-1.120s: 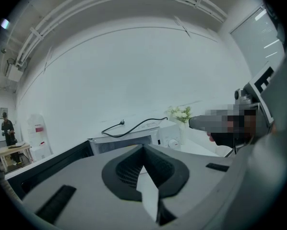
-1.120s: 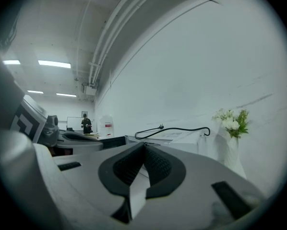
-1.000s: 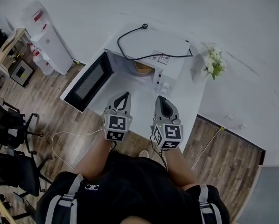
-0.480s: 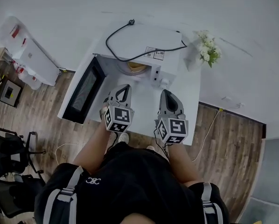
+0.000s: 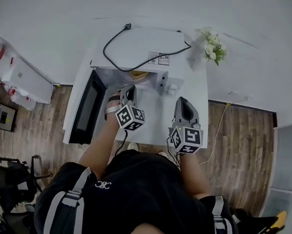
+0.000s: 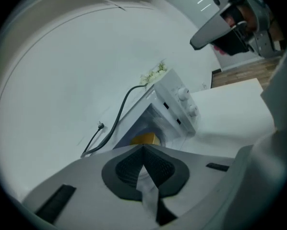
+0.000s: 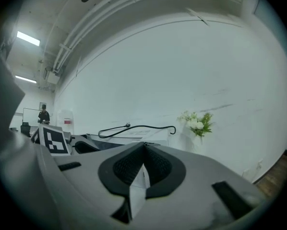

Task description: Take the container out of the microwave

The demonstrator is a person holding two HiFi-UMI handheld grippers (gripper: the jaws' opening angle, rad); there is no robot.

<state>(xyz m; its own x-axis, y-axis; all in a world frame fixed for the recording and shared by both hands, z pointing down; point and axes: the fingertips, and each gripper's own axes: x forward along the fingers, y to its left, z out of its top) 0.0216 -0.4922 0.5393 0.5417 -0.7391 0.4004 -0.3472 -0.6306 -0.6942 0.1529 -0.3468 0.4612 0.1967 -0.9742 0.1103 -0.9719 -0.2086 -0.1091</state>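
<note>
**Head view.** A white counter (image 5: pixel 156 112) is standing against a white wall (image 5: pixel 48 13) on a wooden floor (image 5: pixel 43 126). The microwave (image 5: pixel 136 45) is sitting on the counter with its door (image 5: pixel 87 108) hanging open to the left. A black cord (image 5: pixel 104 48) is lying across its top, and flowers (image 5: pixel 212 45) are standing just beside it on the right. The container (image 5: pixel 138 75) is sitting inside the microwave. The roof is hiding most of it, so only a yellowish edge is showing and its contents cannot be made out. The left tool (image 5: pixel 129 88) is pointing into the opening, near the container. The right tool (image 5: pixel 185 101) is hovering over the counter in front of the control knobs.

**Left gripper view.** The picture is leaning to one side. The left tool (image 6: pixel 143 147) is holding its jaws pressed together with nothing between them. The container (image 6: pixel 144 139) is showing just past the tips, inside the microwave (image 6: pixel 177 104). A grey shape at the upper right is being cut off by the frame and is hard to identify.

**Right gripper view.** The right tool (image 7: pixel 143 145) is also holding its jaws together and gripping nothing. Its body is covering most of the microwave. The cord (image 7: pixel 148 126) and flowers (image 7: pixel 196 123) are showing above it, and the left tool's marker cube (image 7: pixel 53 141) is showing at the left.
</note>
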